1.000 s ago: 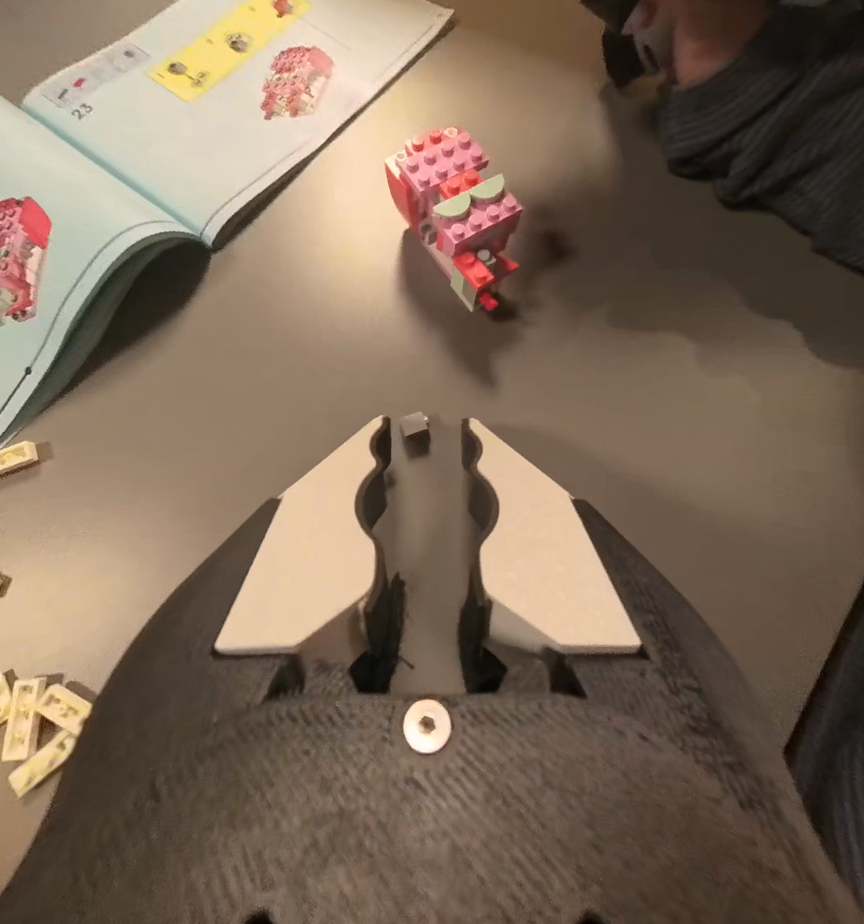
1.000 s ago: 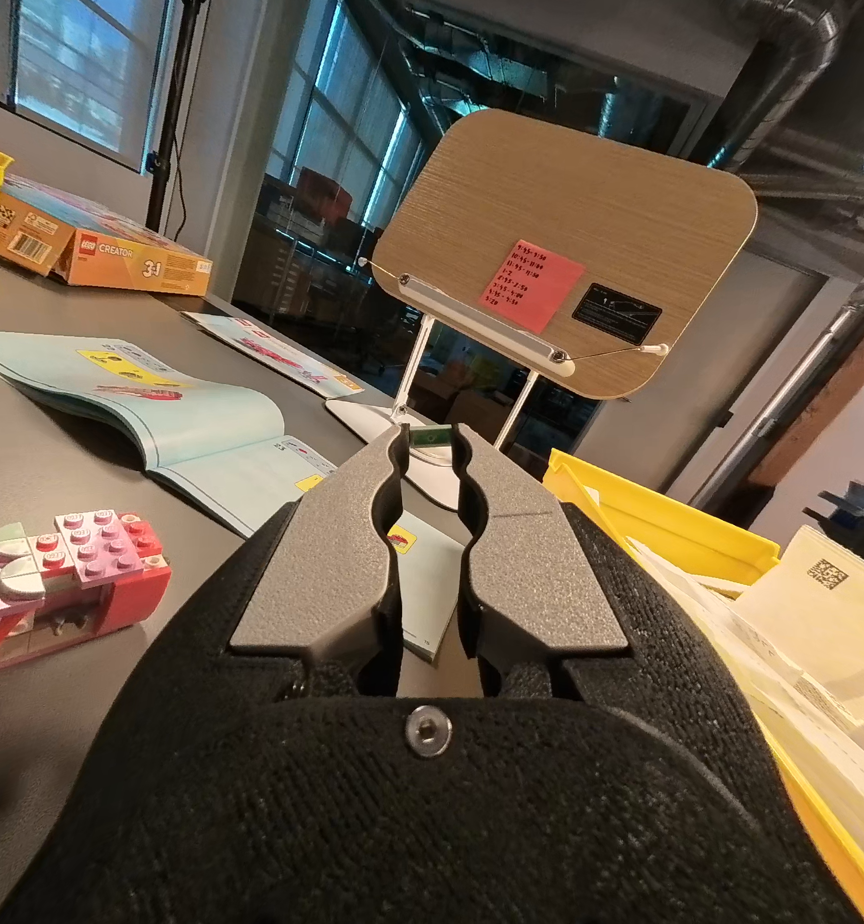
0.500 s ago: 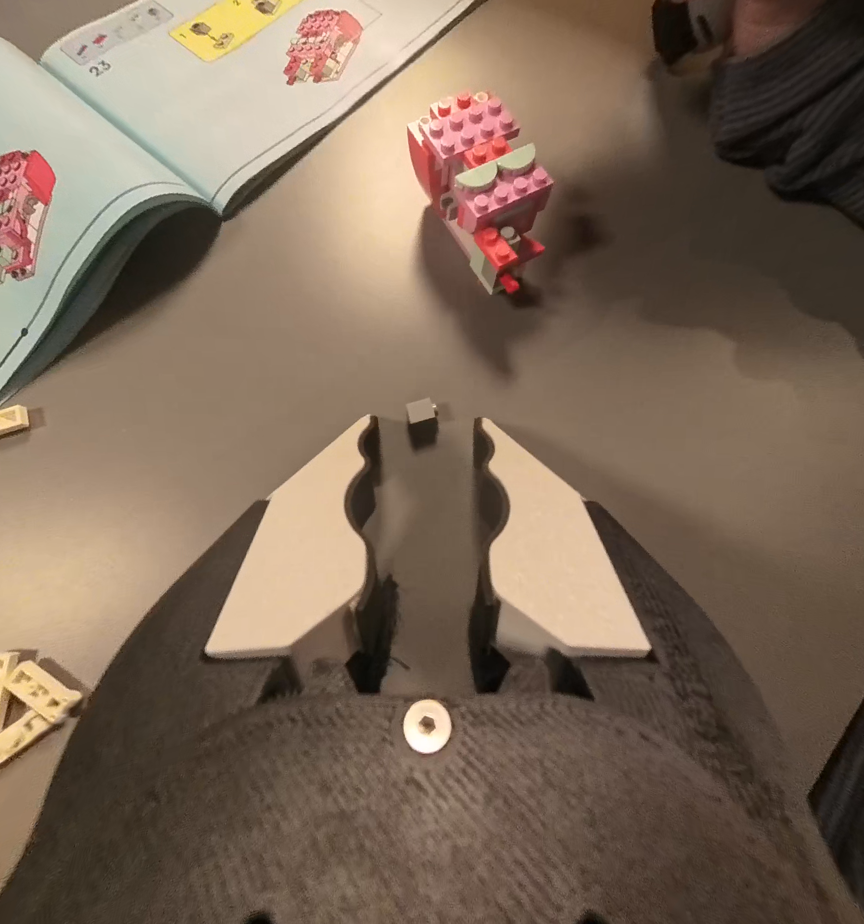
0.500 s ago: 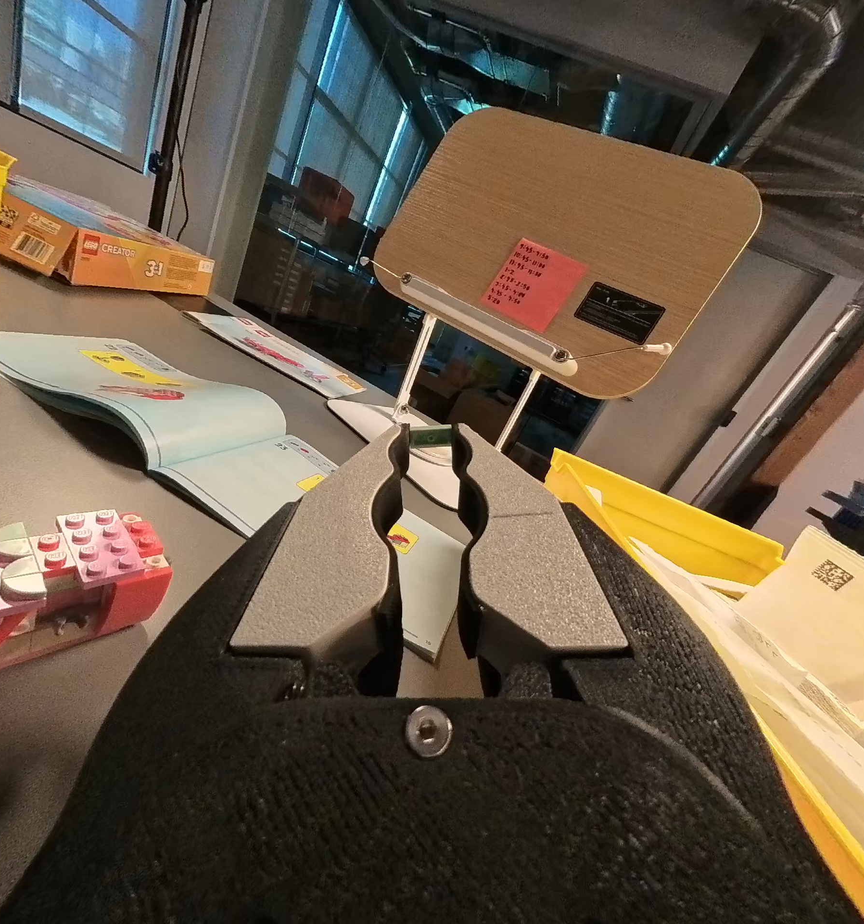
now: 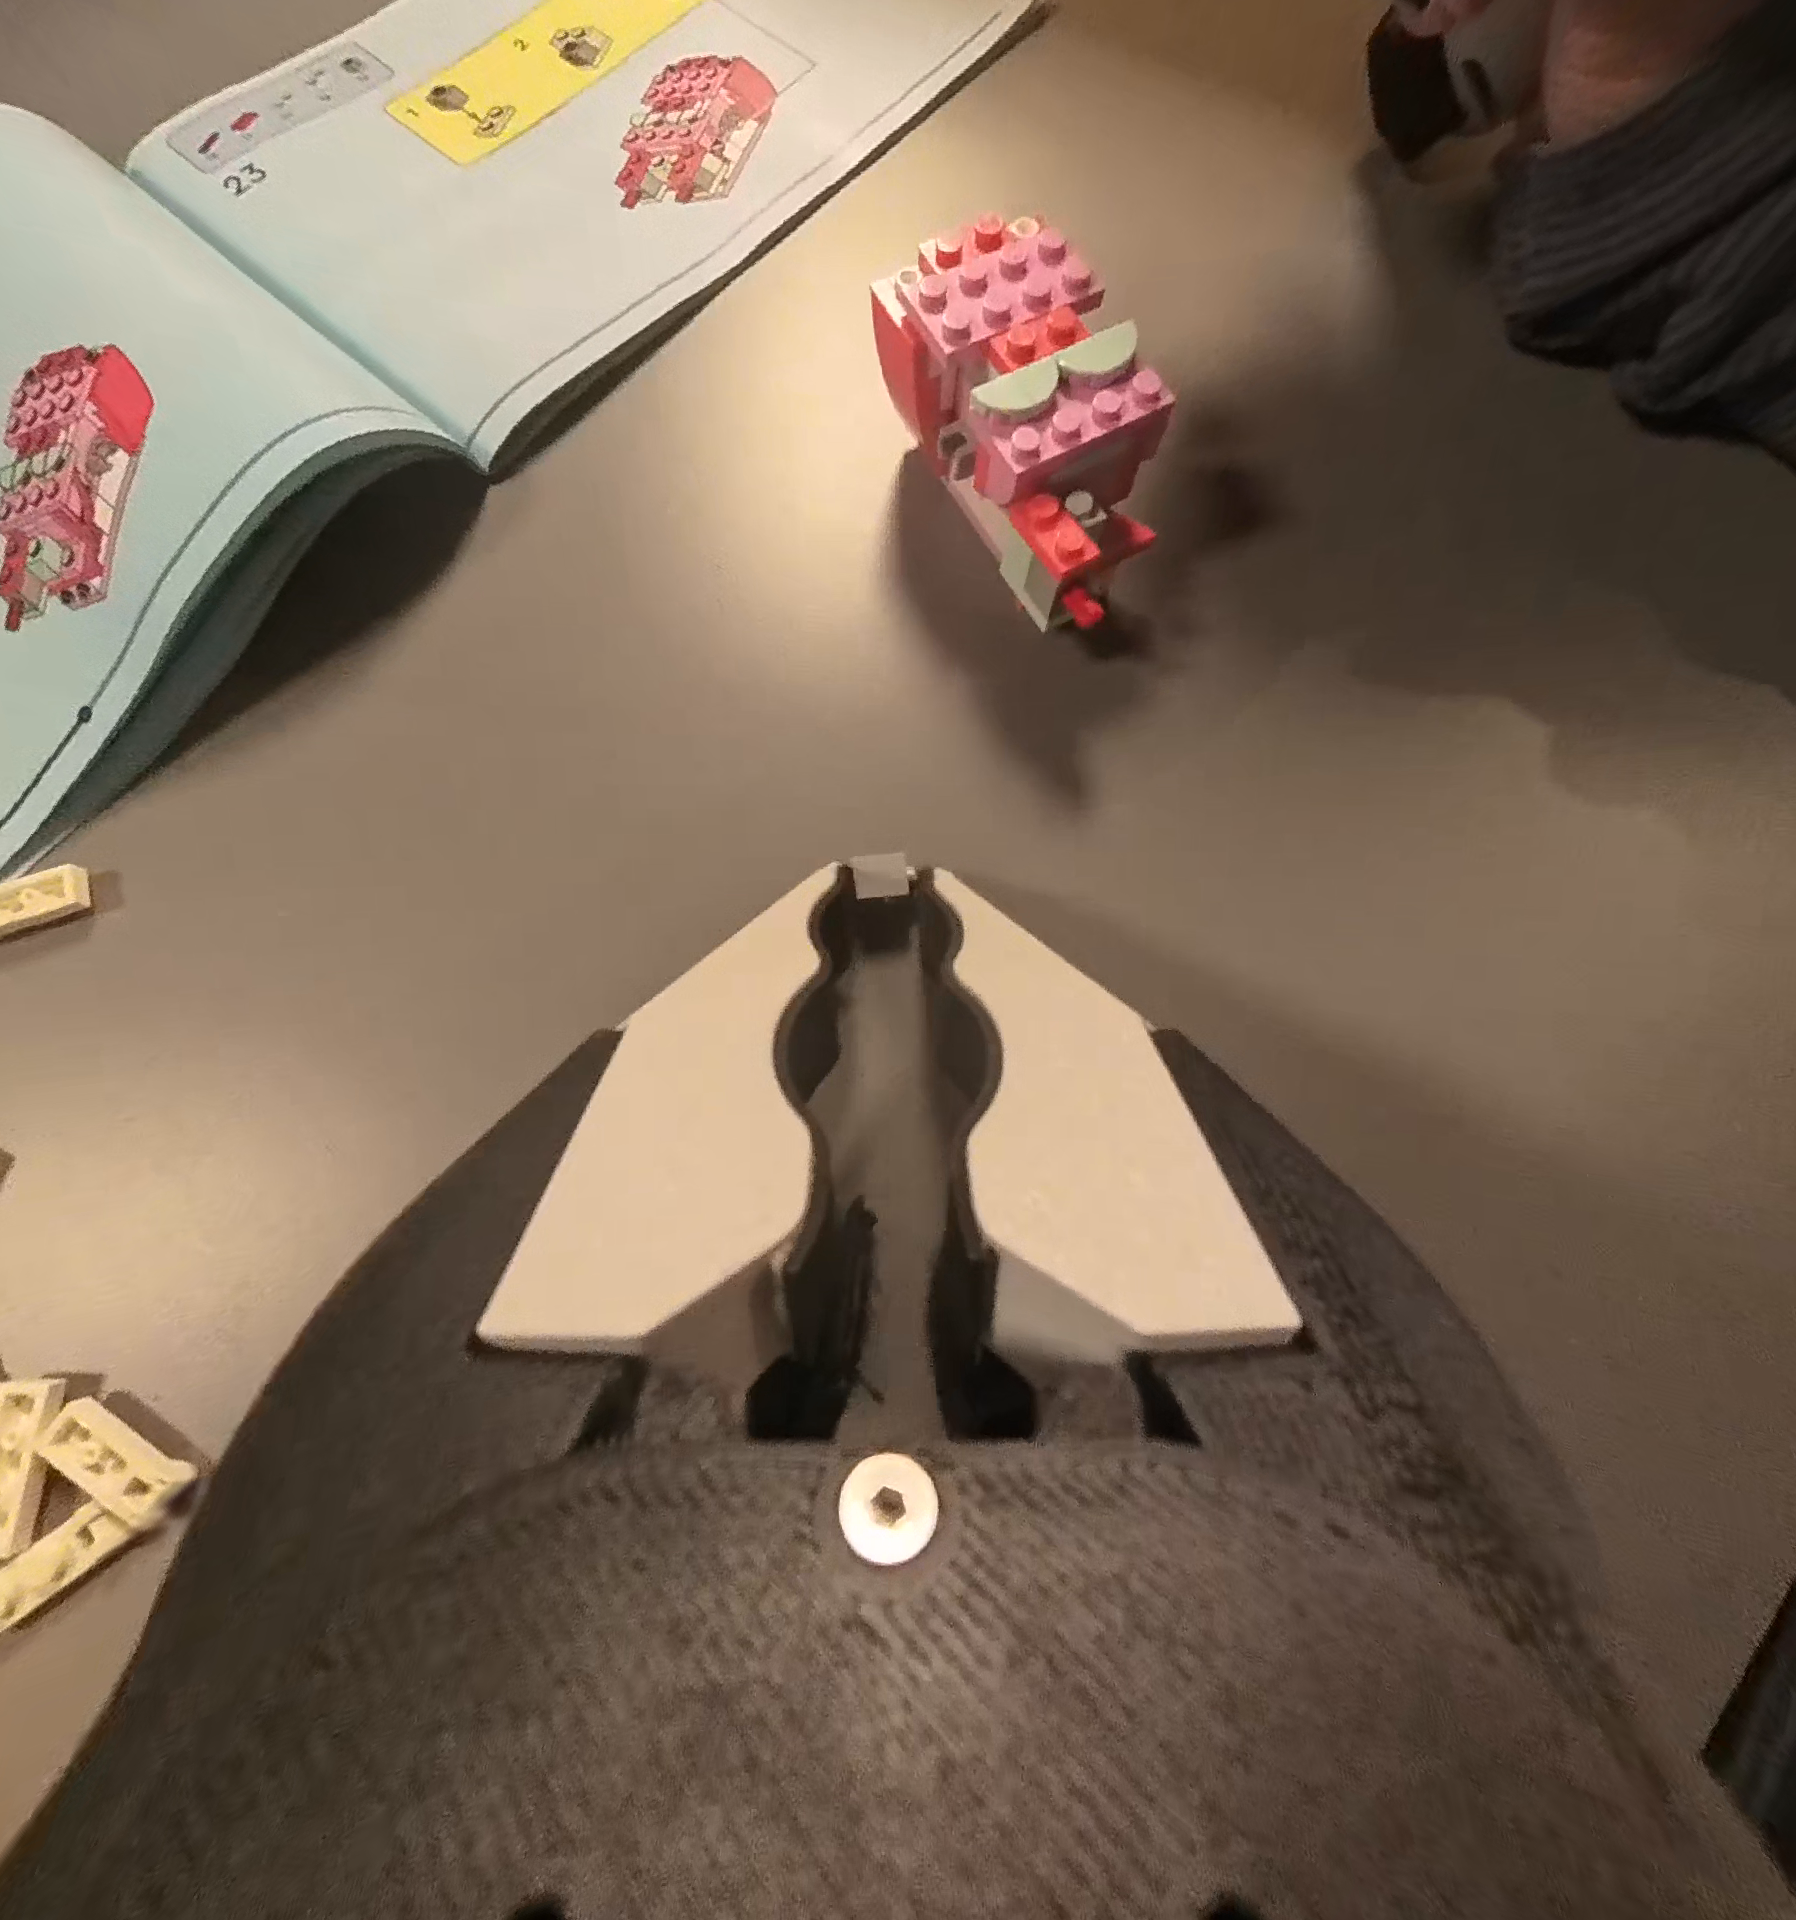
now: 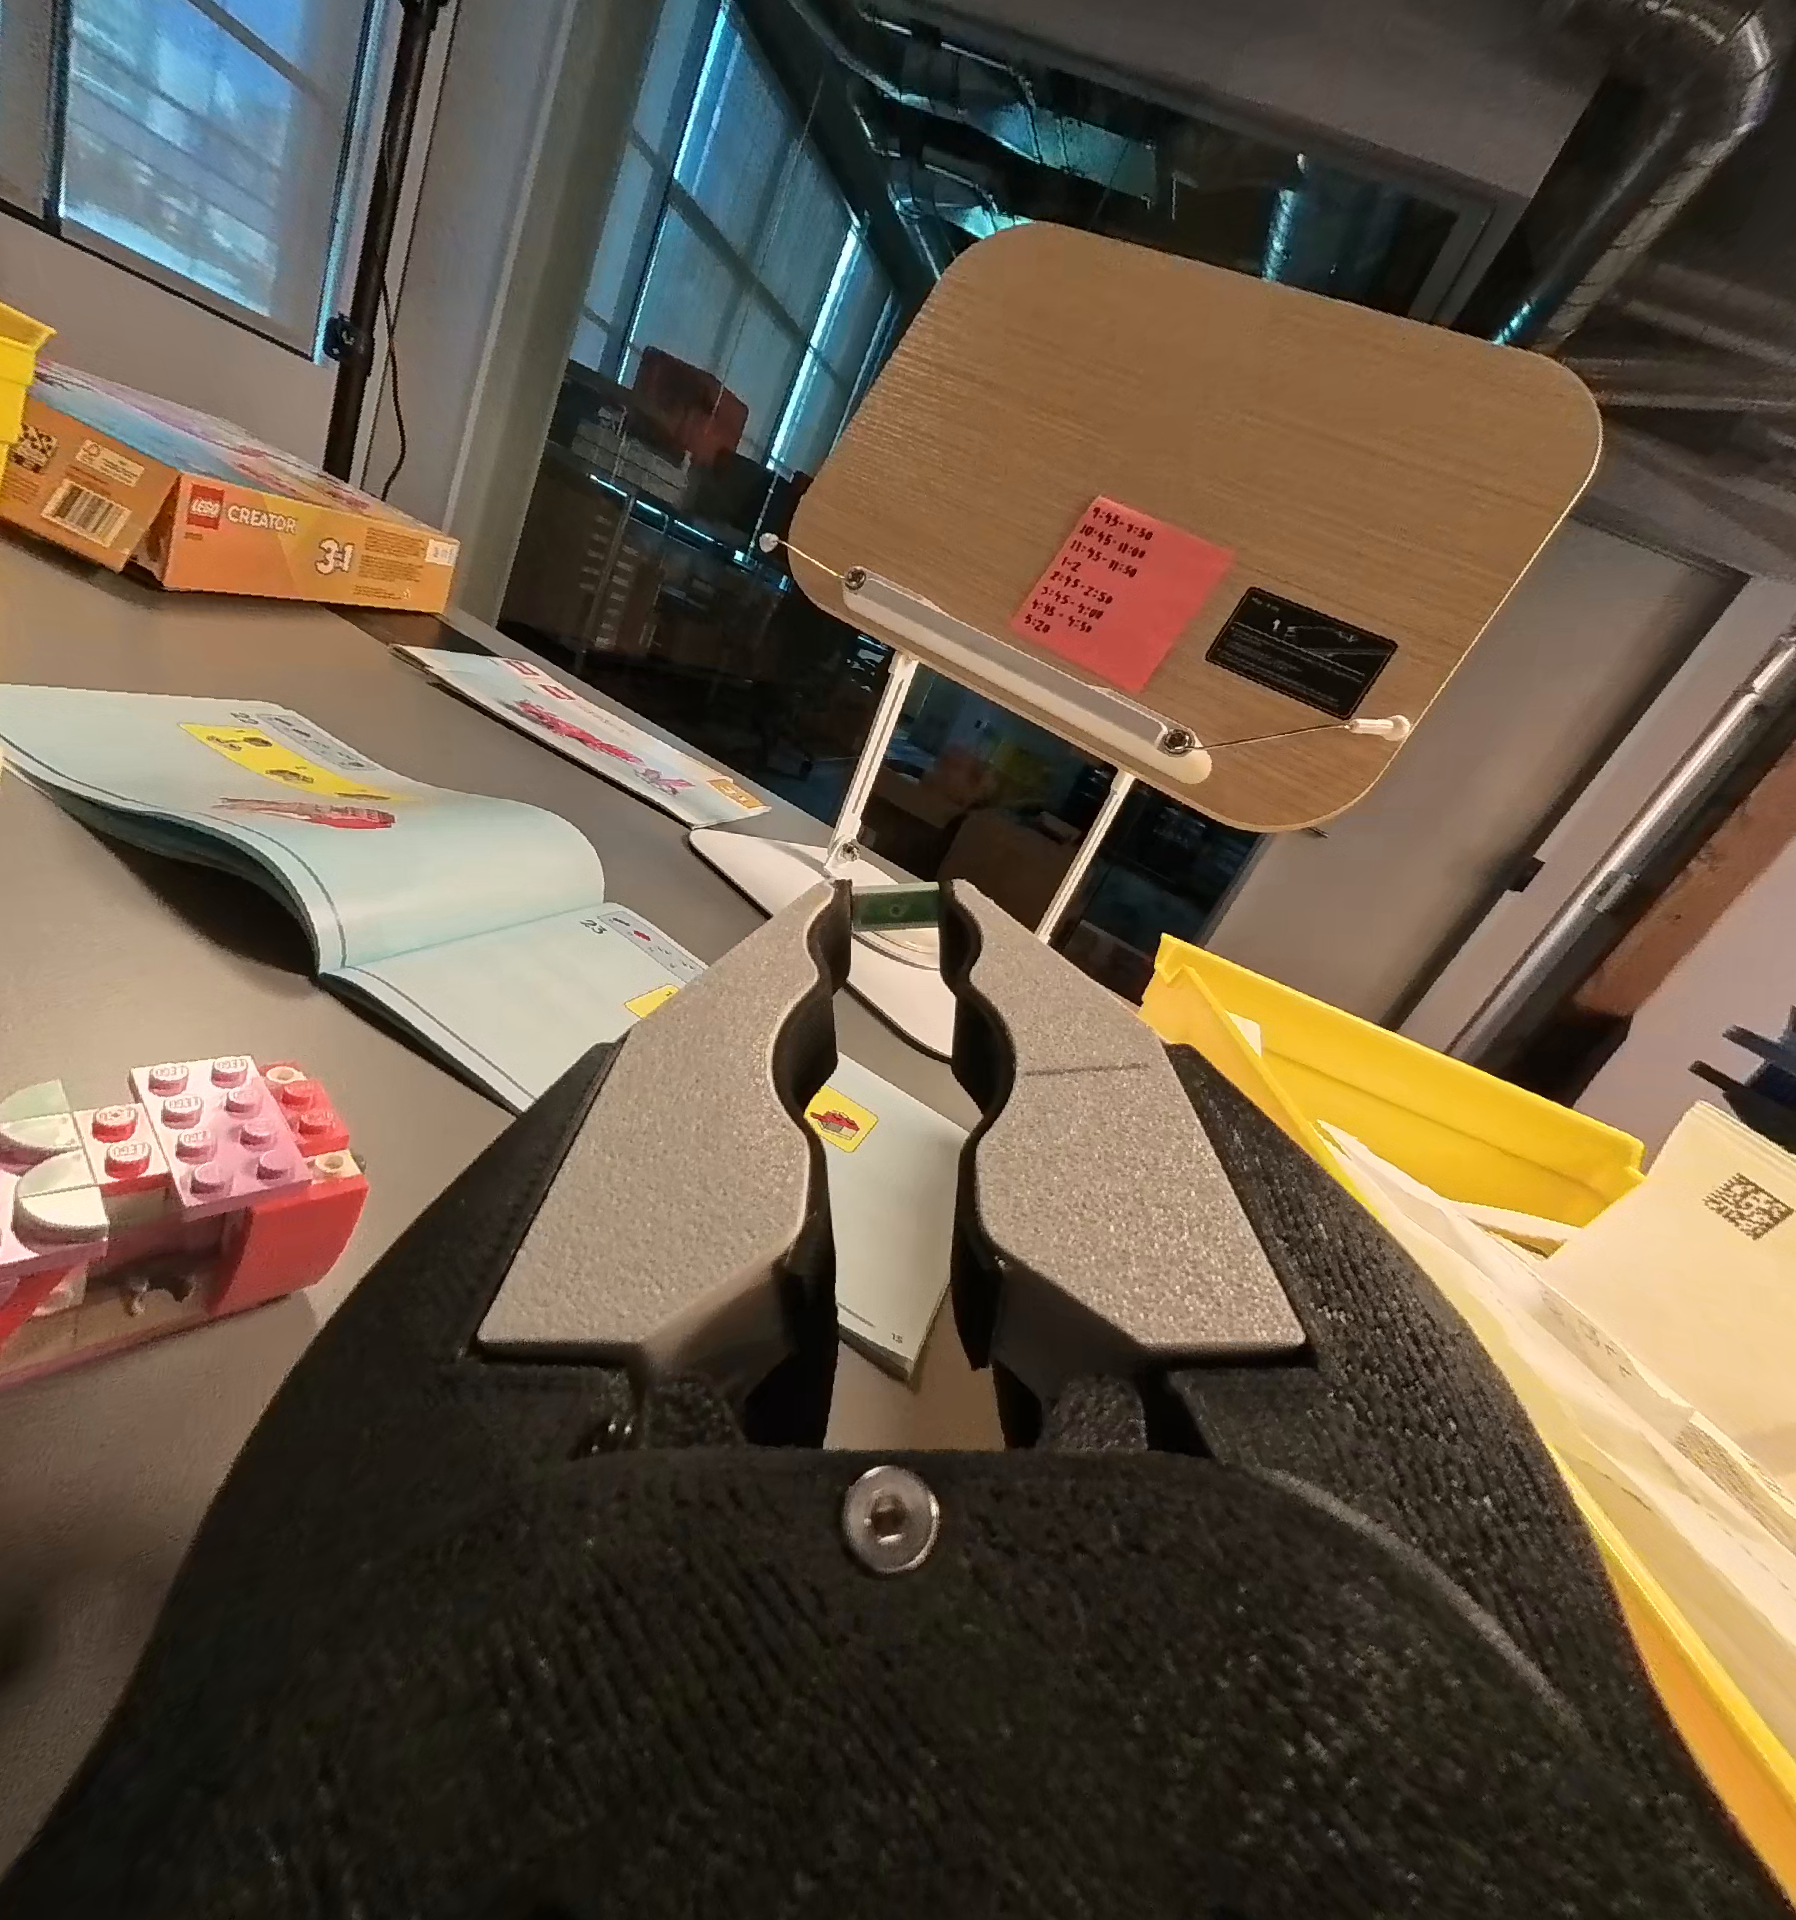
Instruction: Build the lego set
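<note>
In the left wrist view my left gripper (image 5: 881,878) is shut on a small grey brick (image 5: 879,881), pinched at the very fingertips just above the dark table (image 5: 561,790). A pink and red brick model (image 5: 1029,416) stands on the table beyond it. In the right wrist view my right gripper (image 6: 894,904) is shut on a small green plate piece (image 6: 896,906), held level between the fingertips above the table. The same brick model (image 6: 135,1174) lies to its lower left.
An open instruction booklet (image 5: 281,301) lies at the upper left, cream plates (image 5: 32,1455) at the left edge. A person's sleeve (image 5: 1683,239) is at the upper right. A wooden book stand (image 6: 1185,540), a yellow bin (image 6: 1413,1122) with paper bags, and an orange box (image 6: 239,530) show in the right wrist view. Across from one pair of fingers to the other is roughly 20 centimetres.
My left gripper opened wider, moved forward over the small grey brick lying on the table, then closed on it. My right gripper held still with the green piece.
</note>
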Motion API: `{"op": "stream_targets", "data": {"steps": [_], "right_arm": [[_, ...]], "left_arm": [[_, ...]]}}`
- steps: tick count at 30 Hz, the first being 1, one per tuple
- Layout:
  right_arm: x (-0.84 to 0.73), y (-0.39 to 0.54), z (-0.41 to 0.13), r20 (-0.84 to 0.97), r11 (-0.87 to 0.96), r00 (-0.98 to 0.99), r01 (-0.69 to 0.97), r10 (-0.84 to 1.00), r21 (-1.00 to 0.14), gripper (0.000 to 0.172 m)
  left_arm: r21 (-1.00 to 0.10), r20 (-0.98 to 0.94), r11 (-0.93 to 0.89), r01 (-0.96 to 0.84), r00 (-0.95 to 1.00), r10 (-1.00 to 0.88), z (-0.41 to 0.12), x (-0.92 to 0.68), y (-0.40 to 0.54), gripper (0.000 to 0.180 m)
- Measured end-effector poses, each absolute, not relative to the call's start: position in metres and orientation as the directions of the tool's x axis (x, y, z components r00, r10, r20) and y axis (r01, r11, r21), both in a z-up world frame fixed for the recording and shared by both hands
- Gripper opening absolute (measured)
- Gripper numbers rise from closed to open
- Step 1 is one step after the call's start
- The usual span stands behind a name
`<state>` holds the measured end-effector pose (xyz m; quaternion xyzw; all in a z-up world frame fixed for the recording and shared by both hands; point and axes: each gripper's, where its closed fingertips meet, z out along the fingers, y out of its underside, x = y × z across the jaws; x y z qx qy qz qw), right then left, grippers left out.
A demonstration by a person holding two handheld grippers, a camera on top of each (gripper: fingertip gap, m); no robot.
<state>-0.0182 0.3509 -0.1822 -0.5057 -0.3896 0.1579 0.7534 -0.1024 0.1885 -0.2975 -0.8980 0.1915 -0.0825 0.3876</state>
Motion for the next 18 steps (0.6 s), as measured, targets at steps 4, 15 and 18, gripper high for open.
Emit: {"op": "stream_targets", "data": {"steps": [4, 15, 18], "right_arm": [[-0.018, 0.351, -0.182, 0.426, 0.44, 0.647, 0.154, 0.632, -0.885, 0.015], [-0.018, 0.352, -0.181, 0.426, 0.441, 0.651, 0.153, 0.629, -0.884, 0.015], [-0.017, 0.352, -0.181, 0.423, 0.44, 0.654, 0.151, 0.627, -0.885, 0.015]], "left_arm": [[-0.631, -0.058, -0.644, -0.433, 0.854, -0.517, -0.298, -0.107, 0.182, 0.01], [0.075, 0.029, -0.592, -0.802, 0.596, -0.803, -0.285, -0.139, 0.146, 0.01], [0.177, 0.082, -0.543, -0.82, 0.563, -0.823, -0.289, -0.141, 0.134, 0.01]]}}
